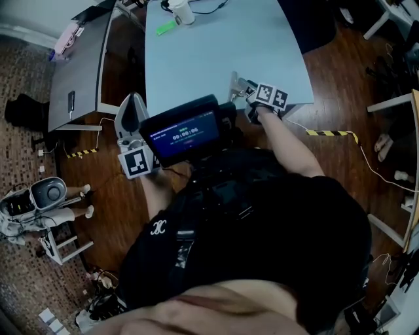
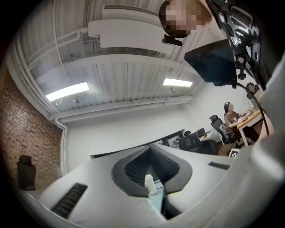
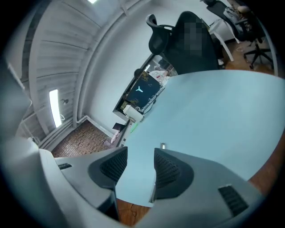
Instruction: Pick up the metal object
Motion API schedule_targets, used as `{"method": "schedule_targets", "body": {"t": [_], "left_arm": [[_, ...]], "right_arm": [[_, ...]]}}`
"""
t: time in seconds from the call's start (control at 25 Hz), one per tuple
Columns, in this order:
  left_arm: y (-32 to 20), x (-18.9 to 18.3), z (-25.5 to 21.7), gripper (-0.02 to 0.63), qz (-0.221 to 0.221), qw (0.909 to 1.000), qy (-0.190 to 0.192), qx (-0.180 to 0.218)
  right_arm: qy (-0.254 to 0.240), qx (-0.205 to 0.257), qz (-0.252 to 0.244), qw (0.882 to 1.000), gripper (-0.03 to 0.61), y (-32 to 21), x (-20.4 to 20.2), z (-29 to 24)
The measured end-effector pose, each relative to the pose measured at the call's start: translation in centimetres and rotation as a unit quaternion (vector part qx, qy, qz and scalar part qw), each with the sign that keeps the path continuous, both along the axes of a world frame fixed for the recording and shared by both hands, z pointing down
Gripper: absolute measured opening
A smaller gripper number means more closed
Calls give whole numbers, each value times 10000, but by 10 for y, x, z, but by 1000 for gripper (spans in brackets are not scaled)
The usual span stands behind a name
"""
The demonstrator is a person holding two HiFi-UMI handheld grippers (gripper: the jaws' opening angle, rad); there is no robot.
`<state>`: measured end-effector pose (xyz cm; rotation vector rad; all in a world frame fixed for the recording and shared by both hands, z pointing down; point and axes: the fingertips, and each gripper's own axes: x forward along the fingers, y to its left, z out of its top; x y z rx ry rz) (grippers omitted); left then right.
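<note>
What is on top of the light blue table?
A white cup and a green item at the far end; a small metal object near the front edge, just beyond the open right gripper, whose jaw hides its lower part.

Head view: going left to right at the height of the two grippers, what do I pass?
Grey side table → white left gripper, jaws together → black screen with blue display → right gripper, jaws apart → yellow-and-black striped tape on the wooden floor.

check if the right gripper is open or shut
Open: the right gripper shows its jaws apart in its own view, only the blue table between them.
</note>
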<state>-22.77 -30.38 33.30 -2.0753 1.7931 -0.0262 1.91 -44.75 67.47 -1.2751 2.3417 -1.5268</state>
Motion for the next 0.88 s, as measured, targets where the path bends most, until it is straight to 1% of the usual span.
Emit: {"method": "schedule_targets", "body": {"t": [0.12, 0.28, 0.44, 0.6, 0.68, 0.76, 0.88], "left_arm": [[0, 0, 1, 9, -11, 10000, -12, -47], [2, -4, 2, 9, -32, 9999, 107, -84], [3, -3, 2, 9, -64, 9999, -59, -104], [3, -2, 5, 10, -72, 9998, -129, -161], [3, 0, 5, 10, -80, 9996, -165, -192], [4, 1, 6, 9, -94, 9995, -223, -216], [6, 1, 7, 9, -146, 9991, -320, -227]], "right_arm": [[-154, -410, 159, 9989, 198, 4, 8, 25], [-405, -851, 334, 9950, 198, 6, 17, 47], [-633, -1175, 440, 9901, 197, 8, 18, 63], [-665, -1219, 331, 9898, 191, 6, 11, 69], [-765, -1218, 370, 9889, 147, 3, 9, 68], [-874, -1253, 410, 9874, 146, -1, 7, 68], [-949, -1366, 313, 9856, 146, -4, 0, 71]]}}
